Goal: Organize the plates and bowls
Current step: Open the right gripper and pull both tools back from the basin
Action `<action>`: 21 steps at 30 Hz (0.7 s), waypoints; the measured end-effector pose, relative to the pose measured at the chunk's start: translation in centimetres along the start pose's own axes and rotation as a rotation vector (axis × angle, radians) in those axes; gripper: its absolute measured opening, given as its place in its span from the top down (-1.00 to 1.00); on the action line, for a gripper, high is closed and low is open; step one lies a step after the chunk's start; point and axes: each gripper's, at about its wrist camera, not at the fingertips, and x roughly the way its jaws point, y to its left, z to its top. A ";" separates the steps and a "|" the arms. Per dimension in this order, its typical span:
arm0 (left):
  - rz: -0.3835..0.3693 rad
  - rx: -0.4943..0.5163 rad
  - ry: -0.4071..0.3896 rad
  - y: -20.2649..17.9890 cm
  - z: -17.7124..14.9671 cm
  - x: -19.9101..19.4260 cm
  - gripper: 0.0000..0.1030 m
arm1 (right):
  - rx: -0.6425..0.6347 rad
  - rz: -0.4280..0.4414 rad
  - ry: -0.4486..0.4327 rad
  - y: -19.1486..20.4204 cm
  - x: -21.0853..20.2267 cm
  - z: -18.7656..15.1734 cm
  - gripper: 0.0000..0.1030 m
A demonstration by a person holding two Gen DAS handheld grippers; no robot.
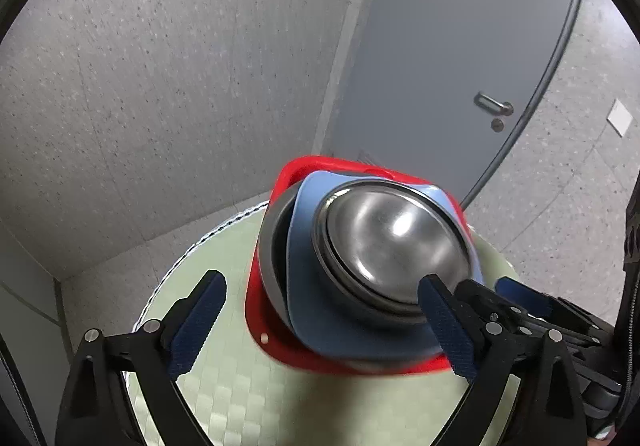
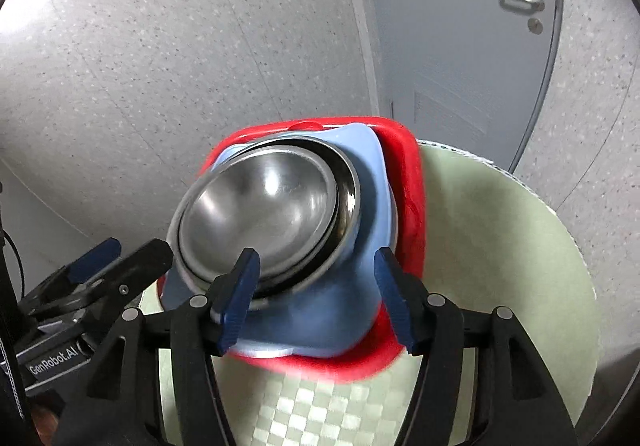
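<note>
My left tongs (image 1: 320, 320) are spread wide, low over the bench (image 1: 224, 398), pinching nothing. My right tongs (image 2: 316, 298) are spread around the near edge of the stack: steel bowl (image 2: 264, 202) uppermost, nested on a blue plate (image 2: 320, 322) and red plate (image 2: 408, 182), standing on the pale green bench.

We hold our left gripper (image 1: 328, 322) with fingers spread wide; our right gripper (image 2: 316, 294) is likewise parted, both side by side.

Black gripper (image 2: 314, 302) frames, blue ribbed pads (image 2: 240, 298), silver rivets
</note>
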 end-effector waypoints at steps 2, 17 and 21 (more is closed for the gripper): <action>0.011 0.011 -0.022 -0.7 -1.2 -1.7 -0.93 | -0.006 -0.005 -0.023 -0.3 -1.6 -1.0 -0.39; 0.116 0.094 -0.231 -10.8 -16.1 -17.4 -0.99 | -0.088 -0.022 -0.153 -4.5 -15.4 -11.9 -0.62; 0.118 0.106 -0.291 -13.2 -21.1 -22.6 -0.99 | -0.111 -0.036 -0.197 -5.1 -19.4 -15.2 -0.64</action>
